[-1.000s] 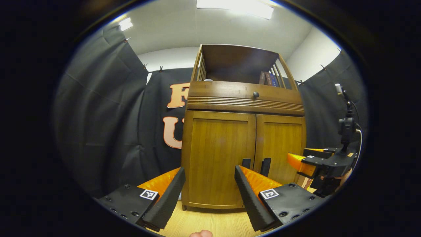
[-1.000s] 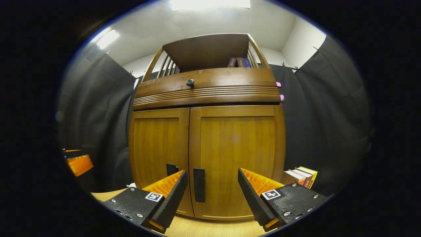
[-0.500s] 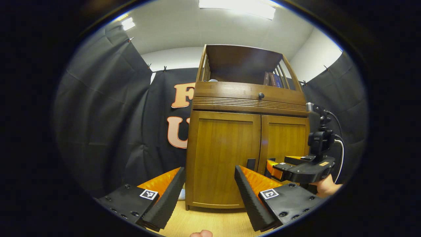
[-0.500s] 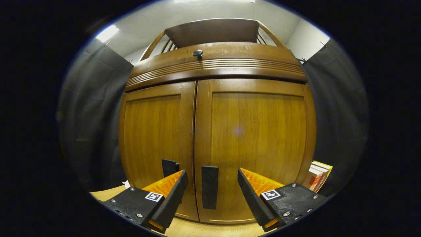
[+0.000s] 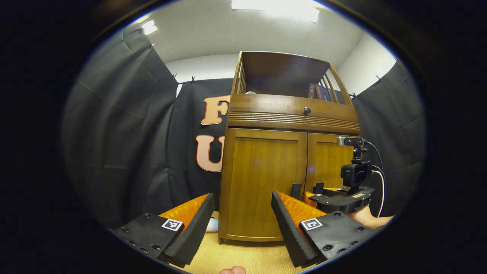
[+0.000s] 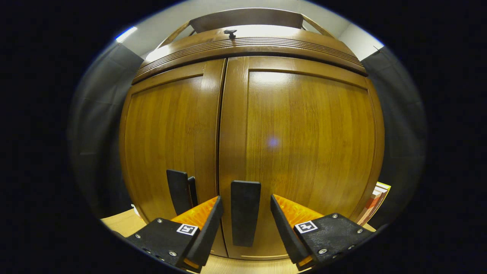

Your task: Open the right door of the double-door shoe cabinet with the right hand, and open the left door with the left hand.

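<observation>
Black-draped booth, closed shoe cabinet, left gripper agape and empty well back, right gripper agape astride upright right door handle, books beside cabinet.

Bright ceiling light overhead; glare on cabinet top; fisheye-bowed edges.

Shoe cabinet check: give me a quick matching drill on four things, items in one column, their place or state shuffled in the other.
Items:
1. right door's dark flat handle
2. left door's dark flat handle
3. small round dark knob
4. stack of books

Places:
A. on the drawer front above the doors
B. between the open right gripper fingers, not yet clamped
C. on the floor right of the brown wooden shoe cabinet
D. just left of the door seam

Pairs: 1-B, 2-D, 3-A, 4-C
</observation>
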Motion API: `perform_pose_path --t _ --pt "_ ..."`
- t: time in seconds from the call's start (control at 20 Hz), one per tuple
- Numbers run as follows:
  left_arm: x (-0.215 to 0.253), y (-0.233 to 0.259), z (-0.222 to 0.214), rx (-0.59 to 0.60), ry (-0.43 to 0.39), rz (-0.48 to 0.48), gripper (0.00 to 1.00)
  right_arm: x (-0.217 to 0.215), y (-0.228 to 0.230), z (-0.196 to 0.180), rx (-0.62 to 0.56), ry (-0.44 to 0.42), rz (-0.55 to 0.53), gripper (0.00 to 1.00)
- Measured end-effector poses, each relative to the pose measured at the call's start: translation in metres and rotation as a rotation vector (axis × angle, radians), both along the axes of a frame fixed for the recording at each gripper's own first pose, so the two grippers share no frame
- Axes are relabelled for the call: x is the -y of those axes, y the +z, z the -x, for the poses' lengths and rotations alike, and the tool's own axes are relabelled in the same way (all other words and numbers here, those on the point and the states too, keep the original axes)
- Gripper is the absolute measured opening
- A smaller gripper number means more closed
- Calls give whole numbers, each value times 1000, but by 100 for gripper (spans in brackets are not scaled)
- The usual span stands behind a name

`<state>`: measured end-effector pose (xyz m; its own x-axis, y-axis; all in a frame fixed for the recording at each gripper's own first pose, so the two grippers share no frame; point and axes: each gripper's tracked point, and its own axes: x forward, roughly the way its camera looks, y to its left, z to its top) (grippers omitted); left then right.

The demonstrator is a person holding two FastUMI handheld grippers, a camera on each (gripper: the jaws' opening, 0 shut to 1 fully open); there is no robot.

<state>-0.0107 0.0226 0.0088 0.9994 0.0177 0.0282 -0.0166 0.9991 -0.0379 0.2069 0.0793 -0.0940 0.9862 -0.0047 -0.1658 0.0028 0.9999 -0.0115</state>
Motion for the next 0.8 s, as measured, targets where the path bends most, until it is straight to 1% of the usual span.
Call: perform_pose_path --t 0.05,0.1,0.15,0.2,0.25,0.3,0.35,0.4,0.45,0.5,0.55,0.65,0.7,0.8 --pt "-1 -1 -1 -1 2 -1 97 -1 0 -2 6 -4 5 75" --pt "-1 -1 -2 -2 2 -1 100 0 -3 -3 6 -15 17 70" --pt "-2 -3 -2 -3 4 0 97 2 -3 -2 17 -26 34 67" --pt "-3 -4 -2 -5 5 3 100 -1 -4 -1 29 -19 49 60" --pt "-4 -4 -3 -8 6 6 100 -5 -4 0 44 -2 64 57" --pt "-3 -5 -5 -12 5 8 97 -3 -5 0 52 -5 73 54" --pt "-2 -7 -5 -16 2 10 100 -3 -7 0 51 -7 64 51" --pt "-1 -7 -5 -18 -1 12 96 -2 -7 1 44 -10 34 42" --pt "1 -7 -5 -19 -4 14 96 0 -9 1 36 -5 -10 34" --pt "3 -8 -6 -22 -8 19 96 1 -10 0 30 5 -53 33" --pt "6 -9 -5 -23 -13 26 96 0 -9 -1 31 10 -63 31" --pt "11 -9 -3 -25 -27 39 97 0 -10 -3 21 12 -26 21" --pt "14 -8 -1 -25 -32 41 94 -1 -10 -3 13 9 -22 21" --pt "15 -8 2 -25 -34 39 100 -1 -12 -3 1 11 -51 17"
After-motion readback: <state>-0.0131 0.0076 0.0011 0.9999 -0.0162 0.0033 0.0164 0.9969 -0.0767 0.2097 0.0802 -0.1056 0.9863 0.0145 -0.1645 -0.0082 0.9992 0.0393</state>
